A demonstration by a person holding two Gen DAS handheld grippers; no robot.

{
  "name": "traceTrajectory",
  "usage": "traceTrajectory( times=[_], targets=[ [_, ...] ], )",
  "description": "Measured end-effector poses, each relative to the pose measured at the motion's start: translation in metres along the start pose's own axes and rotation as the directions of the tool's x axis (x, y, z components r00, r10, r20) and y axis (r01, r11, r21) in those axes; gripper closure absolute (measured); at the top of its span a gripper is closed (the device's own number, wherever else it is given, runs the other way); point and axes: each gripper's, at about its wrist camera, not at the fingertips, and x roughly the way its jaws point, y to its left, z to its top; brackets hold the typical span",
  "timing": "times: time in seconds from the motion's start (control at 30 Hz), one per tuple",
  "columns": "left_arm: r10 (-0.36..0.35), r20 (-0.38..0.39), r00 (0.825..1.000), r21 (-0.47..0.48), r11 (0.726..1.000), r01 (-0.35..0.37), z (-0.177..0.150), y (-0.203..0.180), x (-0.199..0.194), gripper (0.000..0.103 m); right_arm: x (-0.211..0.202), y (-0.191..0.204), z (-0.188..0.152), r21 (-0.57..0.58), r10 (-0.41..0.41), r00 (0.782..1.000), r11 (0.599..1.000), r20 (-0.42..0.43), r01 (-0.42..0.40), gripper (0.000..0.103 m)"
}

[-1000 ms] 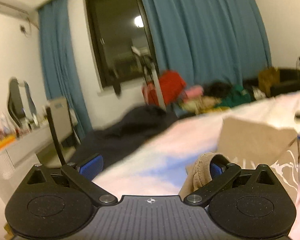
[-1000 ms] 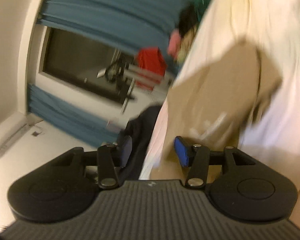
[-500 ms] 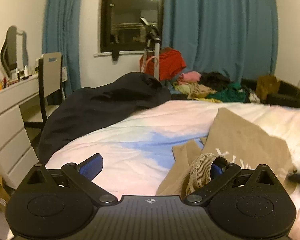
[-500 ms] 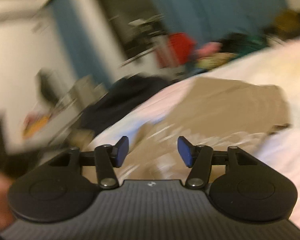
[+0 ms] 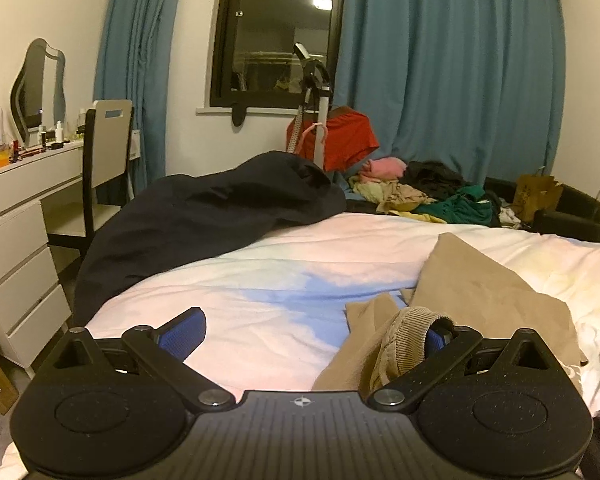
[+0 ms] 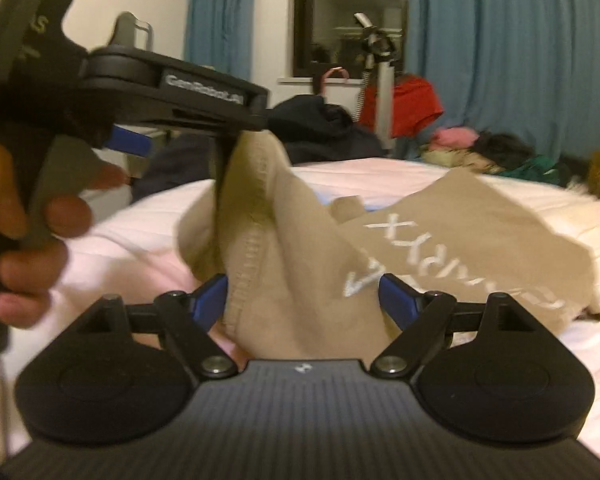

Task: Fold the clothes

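The tan garment [image 5: 496, 304] is soft matt cloth with a ribbed knit cuff [image 5: 404, 340] and white print. The bed [image 5: 260, 280] cover is smooth matt fabric. Each hand-held gripper [image 6: 302, 300] body is matt black textured plastic with blue rubbery pads [image 6: 210, 298] and bright metal pivot pins. The curtains [image 5: 452, 72] are matt woven cloth.

This is a home bedroom at night. A bed with a pale pink and blue quilt [image 5: 260, 280] fills the middle. Beyond the bed hang long teal curtains [image 5: 452, 80] around a dark window [image 5: 276, 32]. Left of the bed stand a white dressing table with drawers [image 5: 16, 216], a wavy-edged mirror [image 5: 40, 84] and a pale chair [image 5: 108, 140]. A heap of mixed-colour clothes [image 5: 420, 192] lies past the bed's far edge.
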Motion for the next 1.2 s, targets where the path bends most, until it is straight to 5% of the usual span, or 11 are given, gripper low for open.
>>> traceTrajectory(
  times=[0.17, 0.33, 0.43, 0.5, 0.57, 0.63, 0.83, 0.97, 1.07, 1.13, 1.2],
  targets=[
    [0.017, 0.037, 0.999, -0.018, 1.0, -0.017, 0.001, 0.004, -0.005, 0.0, -0.015, -0.025, 0.003, 0.061, -0.131, 0.989, 0.99, 0.075, 0.126, 0.02],
    [-0.013, 0.077, 0.997, 0.051, 0.999, 0.009, -0.002, -0.009, -0.015, 0.0, -0.033, -0.063, 0.012, 0.174, -0.267, 0.953, 0.955, 0.143, 0.241, 0.02],
    [-0.029, 0.101, 0.994, 0.08, 0.997, 0.021, -0.005, -0.019, -0.023, 0.0, -0.039, -0.084, 0.015, 0.235, -0.338, 0.929, 0.925, 0.152, 0.298, 0.02],
    [-0.028, 0.123, 0.992, 0.087, 0.996, 0.017, -0.006, -0.024, -0.027, 0.0, -0.042, -0.098, 0.016, 0.267, -0.444, 0.883, 0.879, 0.154, 0.395, 0.02],
    [-0.033, 0.133, 0.991, 0.076, 0.997, 0.023, -0.007, -0.025, -0.029, 0.0, -0.049, -0.113, 0.017, 0.321, -0.479, 0.866, 0.85, 0.142, 0.418, 0.02],
    [-0.041, 0.133, 0.99, 0.051, 0.998, 0.034, -0.006, -0.024, -0.029, 0.0, -0.053, -0.124, 0.017, 0.37, -0.468, 0.876, 0.839, 0.118, 0.398, 0.019],
    [-0.038, 0.143, 0.989, 0.04, 0.999, 0.033, -0.003, -0.021, -0.029, 0.0, -0.045, -0.081, 0.01, 0.253, -0.234, 0.964, 0.947, 0.123, 0.198, 0.02],
    [-0.02, 0.165, 0.986, 0.009, 1.0, 0.018, -0.001, -0.016, -0.032, 0.0, -0.021, -0.05, 0.011, 0.172, -0.211, 0.975, 0.965, 0.063, 0.198, 0.02],
    [0.056, 0.211, 0.976, -0.055, 0.997, -0.045, -0.003, -0.013, -0.04, 0.0, 0.003, -0.062, 0.02, 0.338, -0.307, 0.952, 0.895, -0.011, 0.293, 0.02],
    [0.067, 0.237, 0.969, -0.088, 0.995, -0.047, -0.004, -0.01, -0.046, 0.0, 0.009, -0.079, 0.021, 0.537, -0.314, 0.947, 0.789, -0.063, 0.297, 0.019],
    [0.087, 0.253, 0.964, -0.124, 0.991, -0.057, -0.006, -0.008, -0.051, 0.0, 0.012, -0.079, 0.017, 0.575, -0.313, 0.944, 0.756, -0.103, 0.313, 0.02]
  ],
)
